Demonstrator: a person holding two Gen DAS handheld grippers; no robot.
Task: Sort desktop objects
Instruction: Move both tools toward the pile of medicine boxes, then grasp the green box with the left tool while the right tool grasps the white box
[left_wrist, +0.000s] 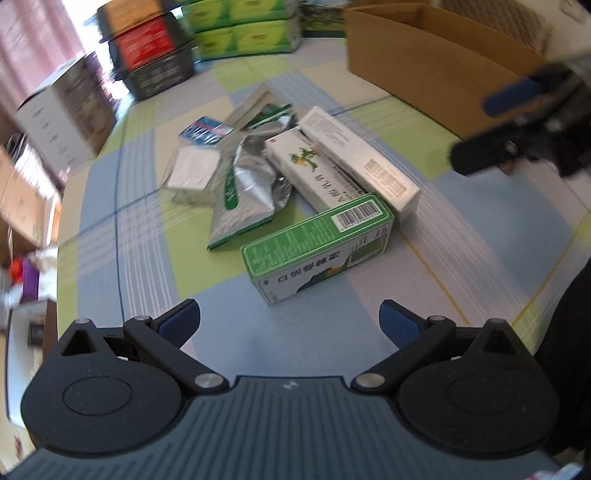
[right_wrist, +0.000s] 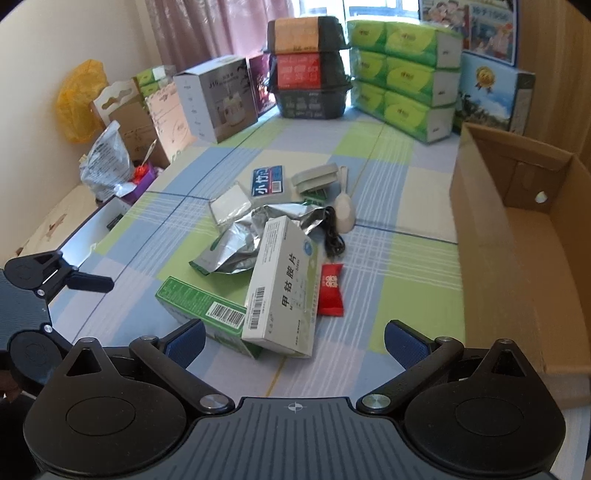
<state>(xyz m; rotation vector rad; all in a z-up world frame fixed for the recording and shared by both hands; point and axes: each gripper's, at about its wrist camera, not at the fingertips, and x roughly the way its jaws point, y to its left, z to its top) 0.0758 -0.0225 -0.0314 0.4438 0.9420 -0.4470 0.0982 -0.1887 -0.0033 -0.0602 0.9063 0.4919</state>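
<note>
A pile of small items lies on the checked tablecloth. Nearest my left gripper (left_wrist: 290, 322), which is open and empty, is a green box (left_wrist: 317, 251). Behind the green box lie a white box with a green figure (left_wrist: 314, 173), a long white box (left_wrist: 362, 158) and a silver foil pouch (left_wrist: 243, 188). My right gripper (right_wrist: 294, 344) is open and empty just short of a white medicine box (right_wrist: 284, 280), which rests on the green box (right_wrist: 199, 306). A red sachet (right_wrist: 331, 290), a black cable (right_wrist: 334, 236) and a white scoop (right_wrist: 345, 214) lie beside the medicine box.
An open cardboard box (right_wrist: 517, 240) stands at the right of the table. Green tissue packs (right_wrist: 402, 77), stacked black containers (right_wrist: 310, 66) and a white carton (right_wrist: 214, 96) line the far edge. The table's left edge drops to bags and boxes. The right gripper (left_wrist: 472, 131) shows blurred at the right of the left wrist view.
</note>
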